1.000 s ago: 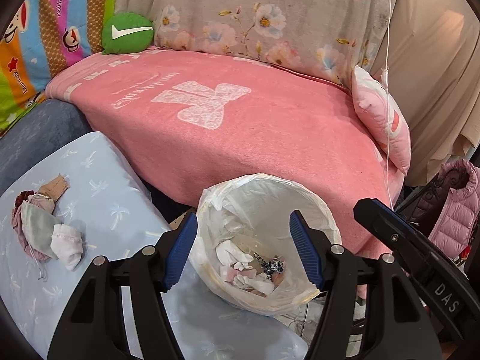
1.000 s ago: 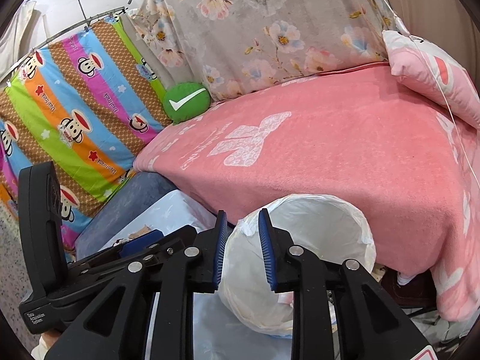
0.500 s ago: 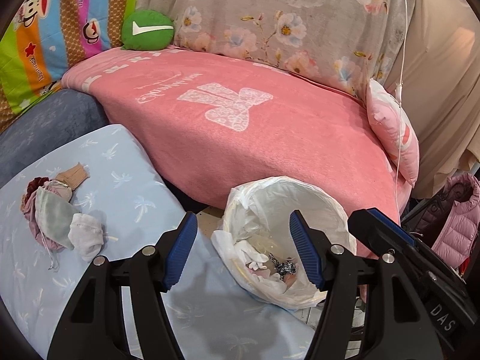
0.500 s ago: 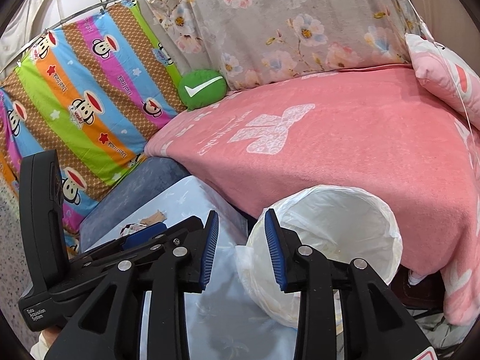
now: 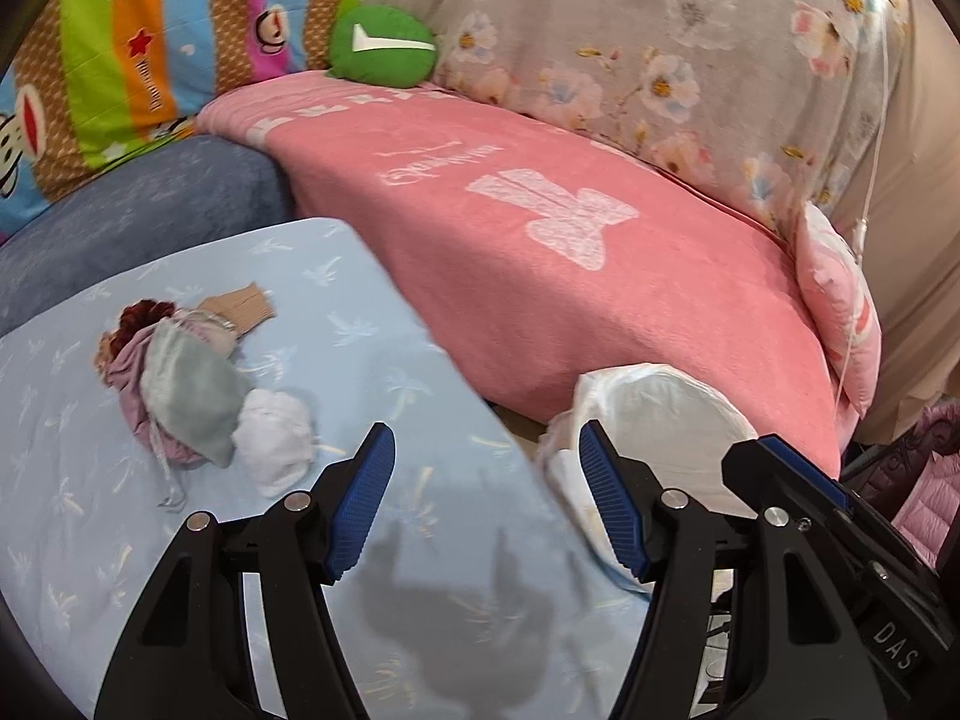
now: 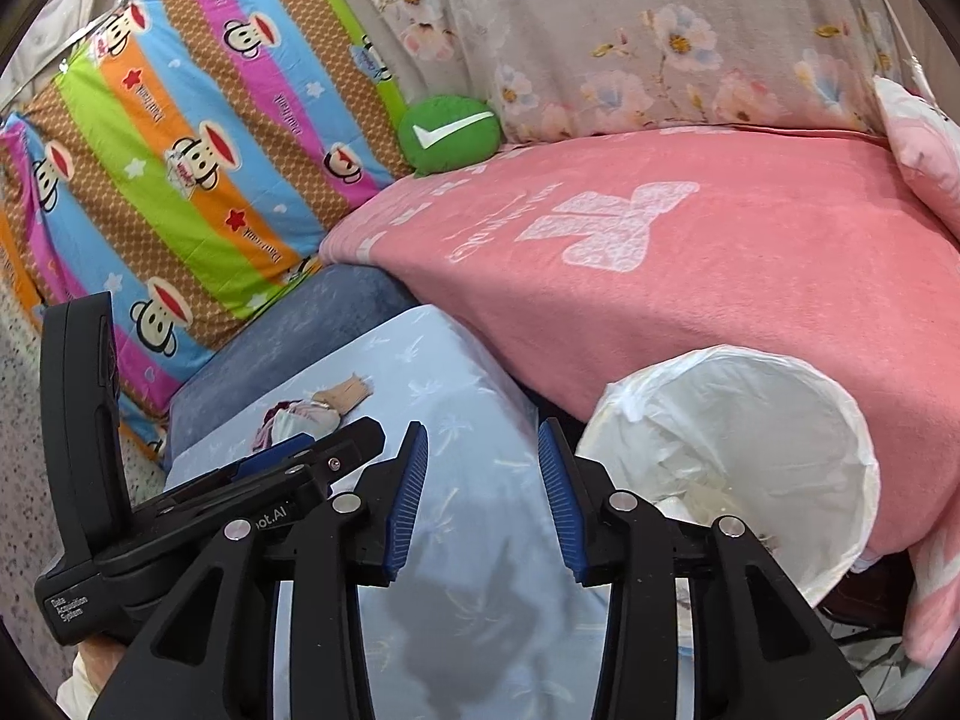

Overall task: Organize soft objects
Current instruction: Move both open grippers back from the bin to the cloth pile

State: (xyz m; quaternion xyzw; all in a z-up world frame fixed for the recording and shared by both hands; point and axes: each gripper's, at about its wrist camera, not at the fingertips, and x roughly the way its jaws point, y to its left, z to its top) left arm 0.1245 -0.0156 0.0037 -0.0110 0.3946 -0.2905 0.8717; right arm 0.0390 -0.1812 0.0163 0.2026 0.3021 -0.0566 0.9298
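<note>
- A pink blanket (image 5: 540, 276) covers the sofa seat, with a floral cover (image 5: 660, 48) over the backrest and a striped monkey-print sheet (image 6: 180, 168) hanging at the side.
- In front stands a bench under a pale blue cloth (image 5: 372, 396).
- A white-lined bin (image 6: 738, 456) sits between the bench and the sofa edge.
- A green cushion with a white tick (image 5: 384, 51) rests at the back of the seat.
- A little heap of soft items (image 5: 186, 384), grey-green, mauve and white pieces touching one another, lies on the blue cloth.
- The left claw (image 5: 486, 501) hangs spread over the cloth, nothing between its pads.
- The right claw (image 6: 483, 495) is opening, empty too.
</note>
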